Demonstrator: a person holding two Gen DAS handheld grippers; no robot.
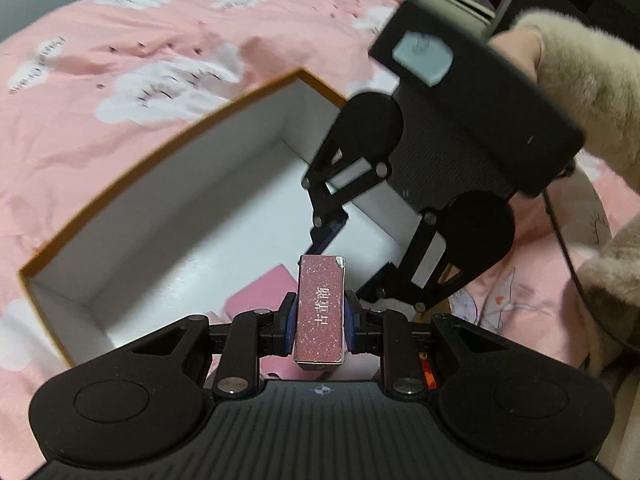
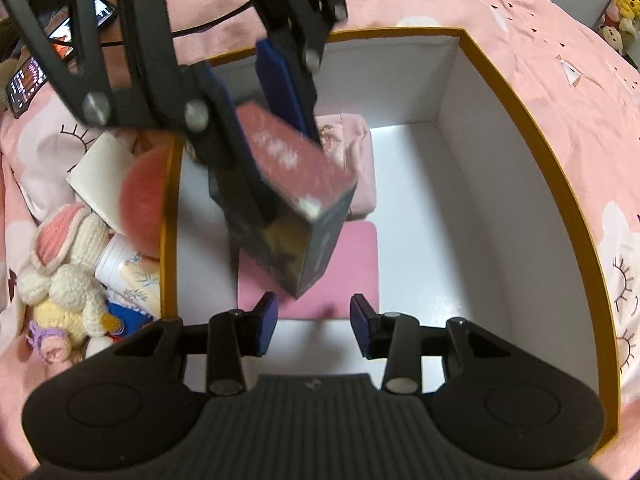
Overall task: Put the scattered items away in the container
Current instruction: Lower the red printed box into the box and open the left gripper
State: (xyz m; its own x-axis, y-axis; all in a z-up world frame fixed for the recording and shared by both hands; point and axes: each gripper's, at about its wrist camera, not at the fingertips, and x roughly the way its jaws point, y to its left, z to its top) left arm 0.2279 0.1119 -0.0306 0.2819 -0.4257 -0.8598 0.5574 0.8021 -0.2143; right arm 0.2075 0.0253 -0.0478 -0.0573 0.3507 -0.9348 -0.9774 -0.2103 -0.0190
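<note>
The left gripper (image 1: 319, 322) is clamped on a small pink speckled box (image 1: 322, 312) — held above the white container (image 1: 168, 208). The right gripper (image 2: 314, 322) hangs with its jaws apart and nothing between them; a flat pink item (image 2: 348, 272) lies on the container's floor just ahead of it, under the box.

Left claw (image 1: 320, 322) clamped tight, angled down, right claw (image 2: 313, 322) parted, apparently empty, fluffy sleeve (image 1: 580, 80) behind

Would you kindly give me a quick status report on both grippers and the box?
Left gripper shut on small pink carton, above open box. Right gripper open, empty, over box. Pink items already inside. Nothing blocking the drop.
</note>
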